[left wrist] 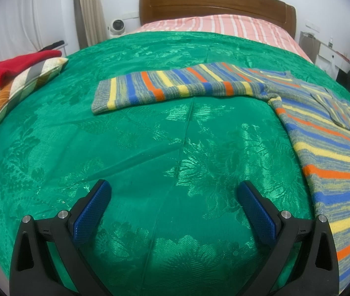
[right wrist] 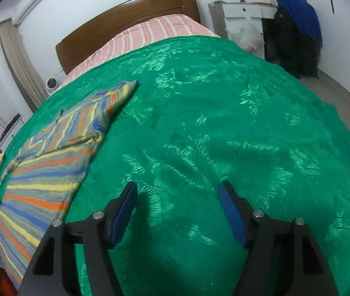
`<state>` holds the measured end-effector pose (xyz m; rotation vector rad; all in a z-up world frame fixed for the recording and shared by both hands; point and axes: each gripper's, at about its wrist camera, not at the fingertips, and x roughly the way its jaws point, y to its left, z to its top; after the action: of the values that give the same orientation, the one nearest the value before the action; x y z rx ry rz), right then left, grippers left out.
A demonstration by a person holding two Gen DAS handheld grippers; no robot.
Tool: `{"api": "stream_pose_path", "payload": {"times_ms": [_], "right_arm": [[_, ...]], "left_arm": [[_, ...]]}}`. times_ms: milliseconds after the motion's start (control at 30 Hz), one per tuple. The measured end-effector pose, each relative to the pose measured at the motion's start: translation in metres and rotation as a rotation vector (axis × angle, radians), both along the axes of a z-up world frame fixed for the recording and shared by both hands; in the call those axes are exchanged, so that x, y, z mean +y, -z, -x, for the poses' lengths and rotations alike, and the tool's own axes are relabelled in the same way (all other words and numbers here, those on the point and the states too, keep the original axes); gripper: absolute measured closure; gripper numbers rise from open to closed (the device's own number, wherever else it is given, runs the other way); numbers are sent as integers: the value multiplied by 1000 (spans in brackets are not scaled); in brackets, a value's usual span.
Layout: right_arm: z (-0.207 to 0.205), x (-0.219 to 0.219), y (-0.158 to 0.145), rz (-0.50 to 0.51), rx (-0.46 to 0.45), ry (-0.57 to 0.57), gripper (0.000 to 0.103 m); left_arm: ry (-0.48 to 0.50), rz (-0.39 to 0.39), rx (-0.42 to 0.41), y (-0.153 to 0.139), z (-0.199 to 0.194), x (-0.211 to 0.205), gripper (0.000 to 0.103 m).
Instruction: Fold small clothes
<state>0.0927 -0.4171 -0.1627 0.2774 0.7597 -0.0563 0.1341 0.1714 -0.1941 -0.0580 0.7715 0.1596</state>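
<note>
A striped knit sweater (left wrist: pixel 328 148) in blue, yellow, orange and grey lies flat on the green bedspread (left wrist: pixel 150 148). Its left sleeve (left wrist: pixel 175 86) stretches out to the left; the other sleeve is folded over the body. My left gripper (left wrist: pixel 173 192) is open and empty, above bare bedspread, left of the sweater body and short of the sleeve. In the right wrist view the sweater (right wrist: pixel 51 162) lies at the left. My right gripper (right wrist: pixel 177 194) is open and empty over bare bedspread (right wrist: pixel 224 123), right of the sweater's edge.
A striped pillow (left wrist: pixel 19 91) with a red garment (left wrist: pixel 14 66) on it lies at the bed's left edge. A pink striped sheet (left wrist: pixel 224 27) and wooden headboard (left wrist: pixel 212 2) are at the far end. A chair draped with blue and black clothes (right wrist: pixel 296 32) stands right of the bed.
</note>
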Motion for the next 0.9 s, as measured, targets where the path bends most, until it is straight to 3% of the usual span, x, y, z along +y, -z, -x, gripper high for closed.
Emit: {"api": "stream_pose_path", "payload": {"times_ms": [200, 900], "right_arm": [[0, 10, 7, 32, -6, -30, 23], [1, 11, 10, 34, -15, -30, 22]], "left_arm": [[-4, -3, 1, -1, 0, 0, 0], [-4, -4, 1, -1, 0, 0, 0]]}}
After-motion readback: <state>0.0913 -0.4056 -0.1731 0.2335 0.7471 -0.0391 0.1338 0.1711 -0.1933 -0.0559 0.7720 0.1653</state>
